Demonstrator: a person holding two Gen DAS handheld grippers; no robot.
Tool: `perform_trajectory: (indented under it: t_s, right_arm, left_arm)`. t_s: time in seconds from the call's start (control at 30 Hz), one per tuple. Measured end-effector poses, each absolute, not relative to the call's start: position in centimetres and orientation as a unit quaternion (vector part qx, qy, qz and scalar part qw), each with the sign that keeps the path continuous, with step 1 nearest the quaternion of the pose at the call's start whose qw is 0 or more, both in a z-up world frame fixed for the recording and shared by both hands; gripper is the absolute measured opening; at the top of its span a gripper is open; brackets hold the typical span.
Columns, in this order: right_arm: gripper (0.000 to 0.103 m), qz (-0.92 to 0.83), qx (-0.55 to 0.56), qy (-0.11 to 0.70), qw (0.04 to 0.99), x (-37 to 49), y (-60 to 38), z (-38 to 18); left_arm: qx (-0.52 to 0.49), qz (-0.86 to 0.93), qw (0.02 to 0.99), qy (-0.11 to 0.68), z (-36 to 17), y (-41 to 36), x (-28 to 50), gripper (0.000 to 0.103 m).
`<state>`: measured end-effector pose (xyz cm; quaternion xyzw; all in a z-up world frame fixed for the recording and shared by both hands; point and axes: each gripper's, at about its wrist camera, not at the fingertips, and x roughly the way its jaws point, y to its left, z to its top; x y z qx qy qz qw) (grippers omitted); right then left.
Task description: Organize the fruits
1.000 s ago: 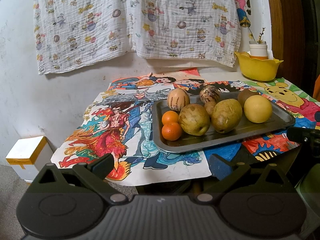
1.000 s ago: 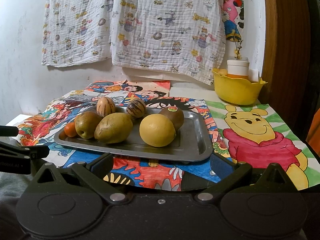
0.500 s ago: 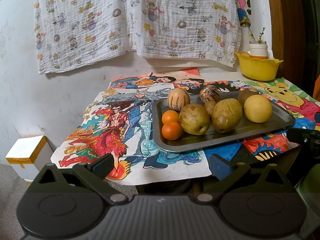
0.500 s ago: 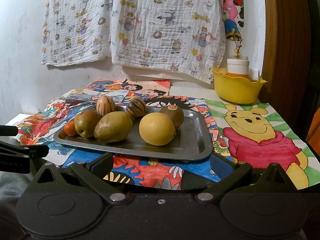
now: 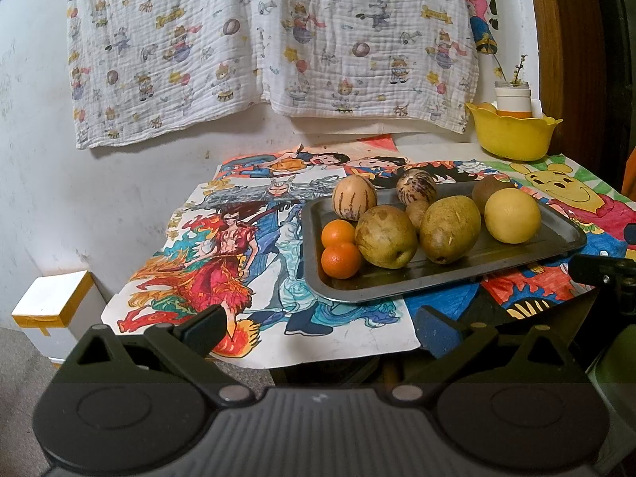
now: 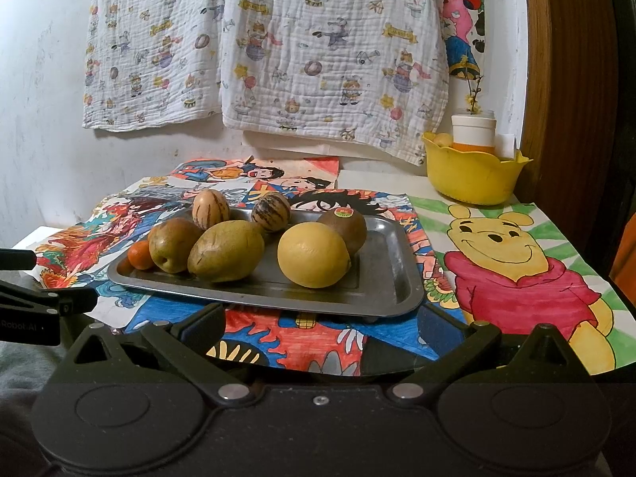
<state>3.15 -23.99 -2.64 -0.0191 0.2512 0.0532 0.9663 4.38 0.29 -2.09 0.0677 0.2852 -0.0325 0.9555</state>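
Observation:
A metal tray [image 5: 564, 238] [image 6: 397, 270] on the table holds several fruits: two small oranges [image 5: 341, 259], two brown-green pears [image 5: 385, 236] [image 6: 225, 250], two striped melons [image 5: 353, 198] [image 6: 210, 206], a yellow lemon [image 5: 512, 216] [image 6: 313, 254] and a kiwi with a sticker [image 6: 344, 224]. My left gripper [image 5: 318, 328] is open and empty, short of the table's near left edge. My right gripper [image 6: 322, 328] is open and empty, just in front of the tray's near edge.
A yellow bowl [image 5: 512, 135] [image 6: 473, 177] with a white jar stands at the back right by a wooden frame. Coloured drawings [image 6: 516, 270] cover the table. A patterned cloth [image 5: 258, 39] hangs on the wall. A white box [image 5: 51, 306] sits on the floor left.
Both grippers have barely moved. The right wrist view has drifted very slightly. The fruits have not moved.

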Motion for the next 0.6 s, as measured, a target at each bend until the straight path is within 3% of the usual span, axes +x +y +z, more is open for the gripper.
perform_trajectory:
  t_s: [0.6]
  right_arm:
    - [0.102,0.055,-0.019,0.255,0.965,3.02,-23.94,-3.19]
  left_arm:
    - [0.075,-0.008,0.955,0.287,-1.87,0.0,4.26,0.103]
